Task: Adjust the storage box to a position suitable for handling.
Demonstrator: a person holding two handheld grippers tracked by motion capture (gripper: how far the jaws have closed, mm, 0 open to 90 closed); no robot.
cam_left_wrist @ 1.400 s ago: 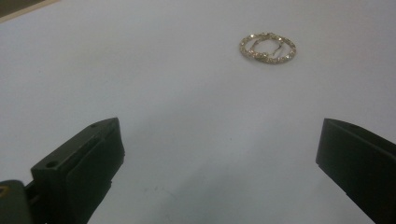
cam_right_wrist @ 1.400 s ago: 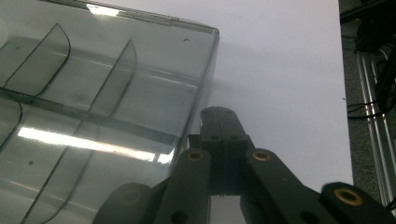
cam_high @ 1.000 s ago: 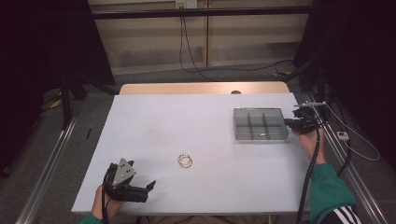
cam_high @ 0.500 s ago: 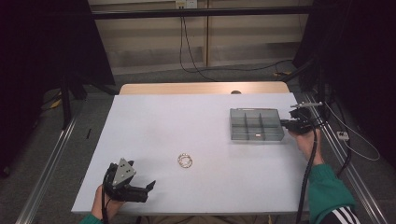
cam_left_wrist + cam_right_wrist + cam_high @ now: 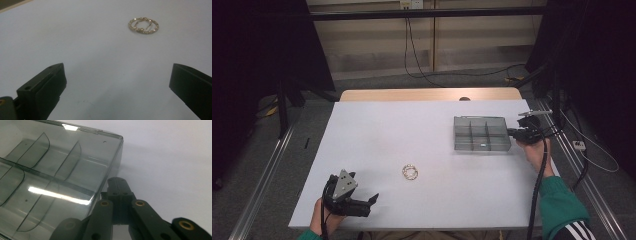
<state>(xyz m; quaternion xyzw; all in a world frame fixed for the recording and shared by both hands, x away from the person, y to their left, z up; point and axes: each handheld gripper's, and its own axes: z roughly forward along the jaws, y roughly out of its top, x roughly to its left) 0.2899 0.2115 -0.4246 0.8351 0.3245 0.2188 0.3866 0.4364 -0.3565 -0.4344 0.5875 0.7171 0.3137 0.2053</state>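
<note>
A small gold, sparkly hoop (image 5: 410, 172) lies on the white table (image 5: 402, 125) near its front middle. My left gripper (image 5: 371, 200) rests at the table's front left, open, with nothing between its jaws. In the left gripper view the hoop (image 5: 143, 25) lies well ahead of the left gripper (image 5: 117, 72), toward the right jaw's side. A clear grey box with several compartments (image 5: 482, 133) stands at the right. My right gripper (image 5: 512, 133) is shut, its tip against the box's right wall. In the right gripper view the right gripper (image 5: 119, 182) touches the box (image 5: 50, 182) at its corner.
The box's compartments look empty. A wooden strip (image 5: 427, 94) runs along the table's far edge. Metal rails (image 5: 267, 170) flank the table on both sides, and cables (image 5: 592, 150) lie on the floor at the right. White tabletop lies between the hoop and the box.
The clear box has slid a little to the left, with the shut right gripper following against its right wall. The left gripper and the hoop have stayed put.
</note>
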